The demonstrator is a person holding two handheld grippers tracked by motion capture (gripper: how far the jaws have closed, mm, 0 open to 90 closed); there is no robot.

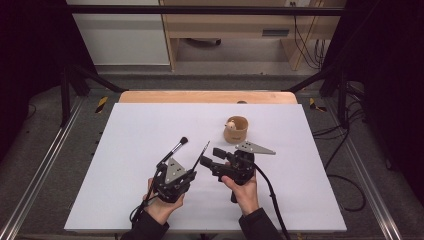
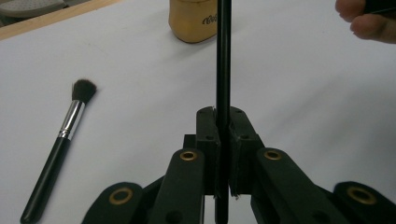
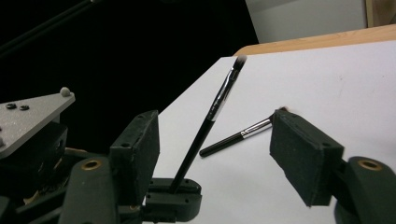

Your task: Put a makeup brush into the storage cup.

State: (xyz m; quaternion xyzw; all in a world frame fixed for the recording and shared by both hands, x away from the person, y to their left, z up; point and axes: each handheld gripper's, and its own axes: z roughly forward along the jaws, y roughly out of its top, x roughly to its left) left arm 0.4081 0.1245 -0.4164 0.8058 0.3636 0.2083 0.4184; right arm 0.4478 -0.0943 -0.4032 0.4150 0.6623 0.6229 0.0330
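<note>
Near the bench's front edge, the left tongs pinch a thin makeup brush low on its handle, tip toward the wooden cup. Right tongs gape wide beside it. Gripped so low, it could pivot and miss the cup.

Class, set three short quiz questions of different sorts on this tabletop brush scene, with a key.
1. True or false: the left gripper is shut on the thin brush.
2. Which thing lies flat on the white table?
A. the powder brush
B. the wooden cup
C. a spoon
3. Fill in: the fingers of the right gripper stand ____.

Key: 1 true; 2 A; 3 open.
</note>
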